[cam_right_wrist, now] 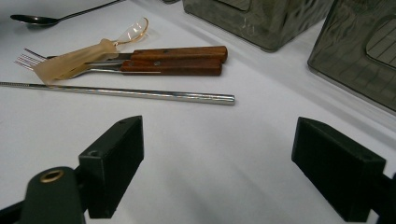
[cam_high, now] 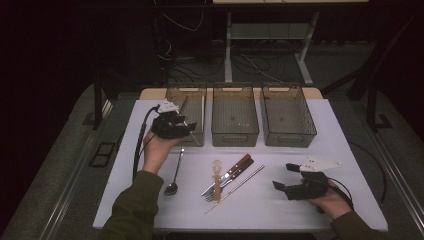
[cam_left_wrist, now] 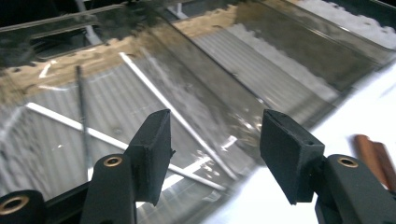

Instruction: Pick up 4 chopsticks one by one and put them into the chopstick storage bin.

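Over the left bin, my left hand-held gripper gapes empty; retreating carelessly, I could clip its rim.

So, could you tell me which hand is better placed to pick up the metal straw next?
The right. The right gripper sits on the table with open, empty jaws facing the metal straw lying close ahead. The left gripper is up at the left bin, farther from it, though also open and empty.

L gripper over left bin, R gripper open near the cutlery.
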`<state>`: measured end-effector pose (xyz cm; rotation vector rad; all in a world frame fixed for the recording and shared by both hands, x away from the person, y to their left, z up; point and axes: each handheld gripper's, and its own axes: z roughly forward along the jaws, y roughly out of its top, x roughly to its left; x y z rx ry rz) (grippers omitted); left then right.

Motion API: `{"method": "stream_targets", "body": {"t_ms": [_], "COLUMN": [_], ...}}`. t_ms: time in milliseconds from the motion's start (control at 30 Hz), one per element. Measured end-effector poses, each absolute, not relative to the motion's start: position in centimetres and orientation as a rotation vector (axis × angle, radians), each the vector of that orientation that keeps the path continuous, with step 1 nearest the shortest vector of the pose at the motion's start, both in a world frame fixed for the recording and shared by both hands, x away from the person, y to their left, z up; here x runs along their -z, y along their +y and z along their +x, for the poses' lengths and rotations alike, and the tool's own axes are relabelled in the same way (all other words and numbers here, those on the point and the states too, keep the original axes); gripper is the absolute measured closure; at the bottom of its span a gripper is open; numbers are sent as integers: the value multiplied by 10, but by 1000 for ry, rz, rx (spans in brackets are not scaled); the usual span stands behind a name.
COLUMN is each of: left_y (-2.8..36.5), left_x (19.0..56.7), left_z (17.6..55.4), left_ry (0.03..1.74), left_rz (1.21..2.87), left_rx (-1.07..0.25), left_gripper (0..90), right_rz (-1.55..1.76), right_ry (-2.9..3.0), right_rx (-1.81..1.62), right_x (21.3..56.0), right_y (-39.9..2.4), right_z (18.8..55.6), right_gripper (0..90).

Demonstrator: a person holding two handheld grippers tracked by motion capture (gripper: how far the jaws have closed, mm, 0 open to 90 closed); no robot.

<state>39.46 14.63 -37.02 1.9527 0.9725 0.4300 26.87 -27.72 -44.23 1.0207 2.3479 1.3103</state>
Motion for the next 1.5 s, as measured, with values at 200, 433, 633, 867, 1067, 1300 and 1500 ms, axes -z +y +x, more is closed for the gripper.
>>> {"method": "stream_targets", "body": {"t_ms": [200,433,633,867,1067,1300,1500], "left_y": [138,116,98,82,64,49,36], "left_x": [374,390,397,406,414,421,429], "left_z": [366,335,314,299,293,287,283], "left_ry": [928,855,794,760,721,673,652], "left_rz": [1945,2018,2078,2106,2170,2223,2263], "left_rx": [-402,-332,-304,-219,-161,-84,-58], "left_gripper": [415,464,535,659,741,821,829], "right_rz": [1020,1015,1013,1019,1013,1021,1018], "right_ry": [2348,2346,2346,2346,2349,2351,2351], "right_rx": [-1305,-1303,-1298,-1297,-1297,-1294,-1290], "right_x": [442,442,442,442,442,443,443], "right_y": [-277,-278,-277,-277,-276,-276,-275], "right_z": [268,268,268,268,268,268,268], "right_gripper": [168,168,168,168,168,168,168]}}
